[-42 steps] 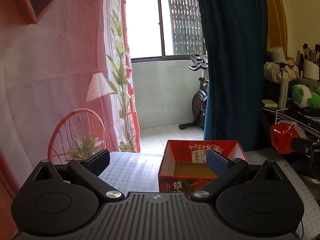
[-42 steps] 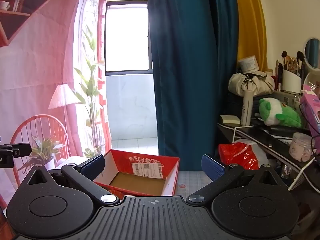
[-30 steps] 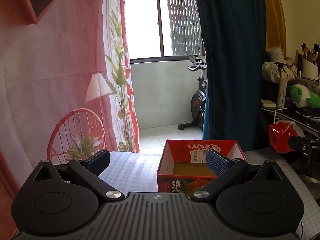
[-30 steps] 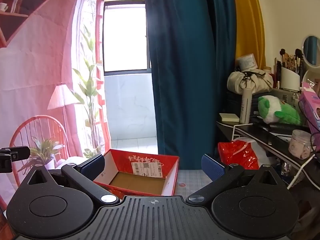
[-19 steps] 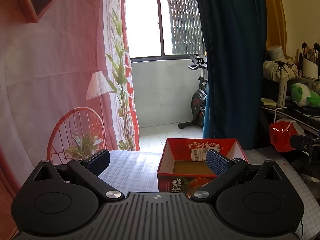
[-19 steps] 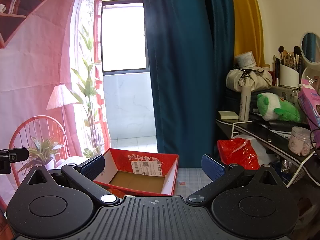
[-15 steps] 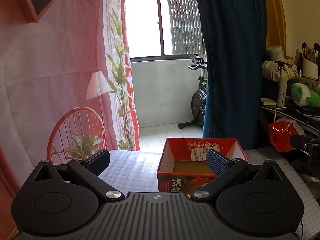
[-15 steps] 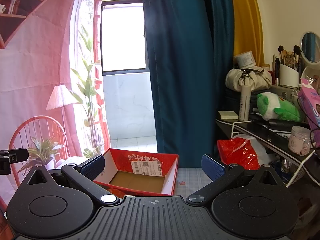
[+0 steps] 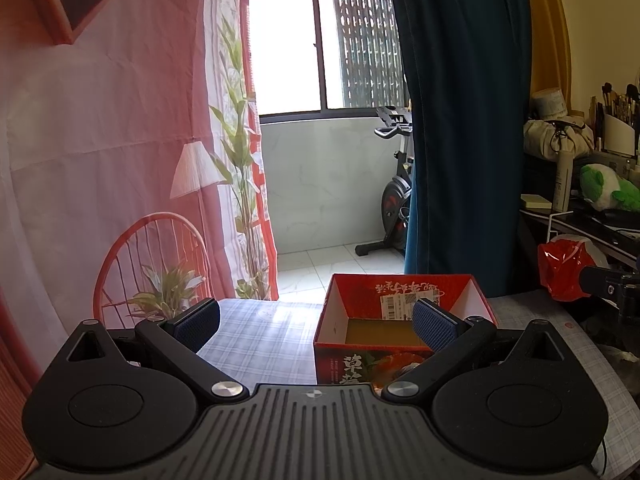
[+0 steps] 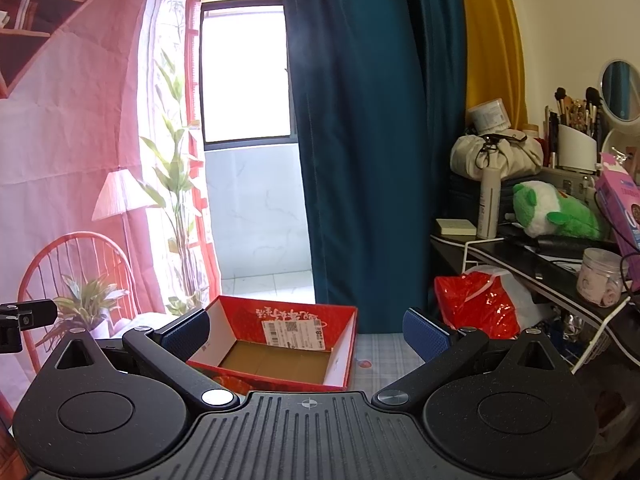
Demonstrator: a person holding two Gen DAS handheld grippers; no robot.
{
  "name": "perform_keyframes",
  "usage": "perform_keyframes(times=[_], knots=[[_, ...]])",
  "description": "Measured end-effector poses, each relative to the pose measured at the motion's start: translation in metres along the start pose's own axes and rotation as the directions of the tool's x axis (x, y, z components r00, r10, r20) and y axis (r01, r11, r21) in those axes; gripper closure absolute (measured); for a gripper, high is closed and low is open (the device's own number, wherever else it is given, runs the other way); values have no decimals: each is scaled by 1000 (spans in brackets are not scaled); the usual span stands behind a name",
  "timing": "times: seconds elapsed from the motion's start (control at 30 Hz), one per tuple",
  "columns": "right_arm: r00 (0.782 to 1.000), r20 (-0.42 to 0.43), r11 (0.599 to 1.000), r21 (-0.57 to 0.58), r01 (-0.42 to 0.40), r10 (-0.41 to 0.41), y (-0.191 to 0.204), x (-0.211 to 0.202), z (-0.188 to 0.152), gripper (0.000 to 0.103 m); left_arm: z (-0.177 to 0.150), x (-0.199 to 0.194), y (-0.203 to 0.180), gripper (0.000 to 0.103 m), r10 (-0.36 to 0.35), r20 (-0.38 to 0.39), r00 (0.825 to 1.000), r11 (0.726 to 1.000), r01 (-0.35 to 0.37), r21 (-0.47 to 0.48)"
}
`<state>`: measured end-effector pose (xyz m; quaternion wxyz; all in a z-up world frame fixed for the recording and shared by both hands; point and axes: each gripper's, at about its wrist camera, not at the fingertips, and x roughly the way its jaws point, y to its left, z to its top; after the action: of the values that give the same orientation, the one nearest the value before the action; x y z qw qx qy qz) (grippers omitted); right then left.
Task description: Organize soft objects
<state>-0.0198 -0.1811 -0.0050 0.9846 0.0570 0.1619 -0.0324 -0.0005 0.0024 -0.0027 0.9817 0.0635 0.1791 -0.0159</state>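
Red cardboard box point(image 10: 280, 344): open-topped, empty, brown floor, shipping label inside far wall, upright on checked tablecloth. Green-and-white plush toy point(image 10: 556, 212): lying on cluttered side shelf.

box point(image 10: 280, 344) on table point(image 9: 256, 344), bag point(image 10: 476, 304) to its right, plush toy point(image 10: 556, 212) on shelf point(image 10: 560, 264) behind

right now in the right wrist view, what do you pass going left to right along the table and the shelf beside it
red box → red plastic bag → white bottle → green plush toy → jar with a clear lid
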Motion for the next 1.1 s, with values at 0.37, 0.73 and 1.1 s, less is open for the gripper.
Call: perform_keyframes(times=[0.37,0.73,1.1], knots=[[1000,-1,1000,1,0,0,1,1,-3,0,-1,1,1,0,-3,-6,1000,1000,3,-2],[1000,-2,1000,1,0,0,0,1,-2,0,-1,1,0,0,-1,-5,1000,1000,1,-2],[1000,-2,1000,2,-1,1,0,0,-2,0,-1,1,0,0,-2,-5,1000,1000,2,-3]])
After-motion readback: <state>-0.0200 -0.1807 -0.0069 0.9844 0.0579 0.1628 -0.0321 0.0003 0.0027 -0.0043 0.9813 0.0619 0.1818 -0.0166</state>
